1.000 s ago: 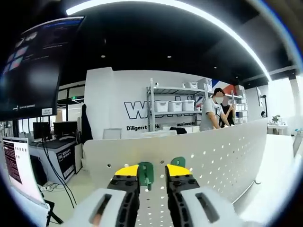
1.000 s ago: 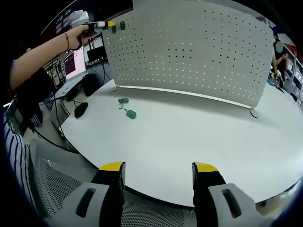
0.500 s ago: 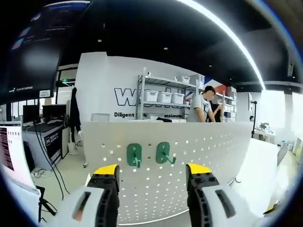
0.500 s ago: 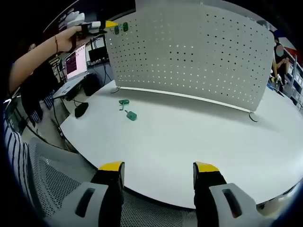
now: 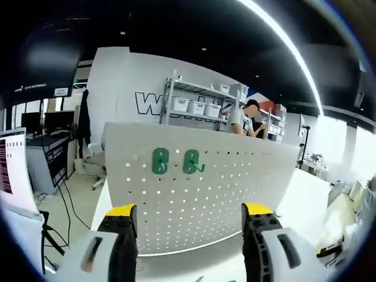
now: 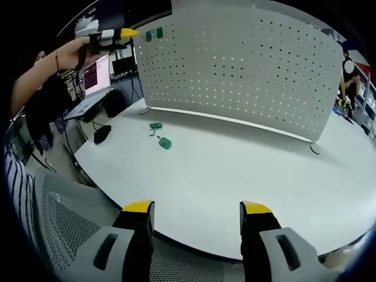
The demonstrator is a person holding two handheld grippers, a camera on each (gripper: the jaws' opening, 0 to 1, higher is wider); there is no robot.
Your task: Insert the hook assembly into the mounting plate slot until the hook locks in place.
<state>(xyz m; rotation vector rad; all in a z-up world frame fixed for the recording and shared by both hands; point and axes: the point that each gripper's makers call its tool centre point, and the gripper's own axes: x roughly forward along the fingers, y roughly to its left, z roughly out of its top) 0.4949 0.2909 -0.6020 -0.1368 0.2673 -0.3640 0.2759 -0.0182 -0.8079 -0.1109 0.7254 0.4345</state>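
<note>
Presently the right gripper (image 6: pixel 197 217) hangs low over the white table (image 6: pixel 247 170), jaws apart and empty. Further out, two loose green hooks (image 6: pixel 160 135) lie on the table near the pegboard (image 6: pixel 247 64). The left gripper (image 5: pixel 188 220) faces the board, jaws apart, empty. Two mounted hooks (image 5: pixel 176 161) sit side by side near its top corner. Risk: either may be only half-seated and could drop if unchecked.

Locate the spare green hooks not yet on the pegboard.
In the right gripper view, the two loose green hooks lie on the white table, toward its left, just in front of the pegboard near its left end.
</note>
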